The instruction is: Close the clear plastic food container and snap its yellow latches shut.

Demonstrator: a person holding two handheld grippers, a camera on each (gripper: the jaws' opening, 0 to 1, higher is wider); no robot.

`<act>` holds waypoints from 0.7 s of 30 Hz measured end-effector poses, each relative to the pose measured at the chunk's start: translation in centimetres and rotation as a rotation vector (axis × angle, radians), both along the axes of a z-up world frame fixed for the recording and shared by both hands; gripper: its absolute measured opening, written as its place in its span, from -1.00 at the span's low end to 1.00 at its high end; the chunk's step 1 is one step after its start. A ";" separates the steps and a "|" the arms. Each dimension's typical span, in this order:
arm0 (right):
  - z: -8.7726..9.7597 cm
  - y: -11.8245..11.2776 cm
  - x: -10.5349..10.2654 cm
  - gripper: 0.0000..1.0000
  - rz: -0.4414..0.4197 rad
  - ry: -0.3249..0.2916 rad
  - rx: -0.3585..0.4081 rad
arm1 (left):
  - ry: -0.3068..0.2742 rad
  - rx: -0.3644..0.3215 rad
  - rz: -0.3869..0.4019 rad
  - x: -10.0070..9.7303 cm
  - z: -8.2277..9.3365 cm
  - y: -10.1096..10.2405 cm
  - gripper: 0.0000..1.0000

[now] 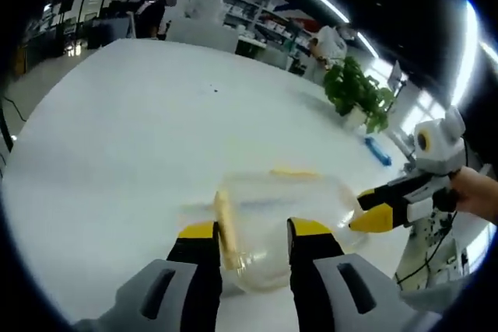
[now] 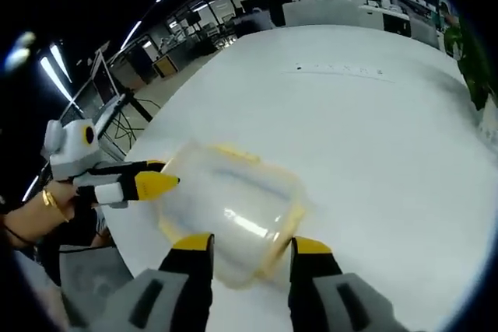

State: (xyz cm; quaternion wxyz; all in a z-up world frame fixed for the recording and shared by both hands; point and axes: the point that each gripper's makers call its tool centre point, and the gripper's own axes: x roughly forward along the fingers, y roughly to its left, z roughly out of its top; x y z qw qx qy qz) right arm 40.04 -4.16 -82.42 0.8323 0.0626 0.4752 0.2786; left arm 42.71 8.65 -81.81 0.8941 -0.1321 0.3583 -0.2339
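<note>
Judging from how things lay, I reckoned the job was well under way but not finished. The container point(image 1: 276, 227) sat on the white surface point(image 1: 140, 138), near its edge and close in front of me, and its lid seemed to be down on the box, though the clear plastic was blurred and I could not be sure of the seal. A latch point(image 1: 226, 231) lay along the container's side between the jaws of my left tool point(image 1: 251, 232); another latch point(image 1: 294, 172) ran along the far side. In the right gripper view a latch point(image 2: 282, 231) showed on the near right edge of the container point(image 2: 229, 211) and one more point(image 2: 233, 152) on the far edge. Whether any was snapped home I could not tell; I took it that pressing them shut was what remained.

My left tool stood with its jaws parted at a middling width, straddling the near end of the container, the left tip just beside the latch, holding nothing firmly that I could see. My right tool point(image 2: 253, 242) was likewise parted, its tips at the near rim of the container. In the left gripper view the right tool point(image 1: 377, 218) came in from the side, its tips apparently together and pointing at the container's end. In the right gripper view my left tool point(image 2: 152, 184) reached in the same way, tips drawn to a point against the container's corner, my hand point(image 2: 39, 219) behind it.
</note>
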 end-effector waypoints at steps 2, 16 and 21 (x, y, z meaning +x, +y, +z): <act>0.0 0.3 0.6 -0.28 -0.006 -0.005 -0.010 | -0.002 0.001 0.028 0.1 0.0 0.3 -0.38; 0.1 1.4 3.4 -0.27 -0.010 -0.031 -0.003 | -0.016 -0.019 0.118 3.0 -0.1 1.3 -0.37; 0.0 1.7 5.3 -0.27 -0.006 -0.033 -0.002 | 0.001 -0.056 0.134 4.5 -0.2 1.6 -0.37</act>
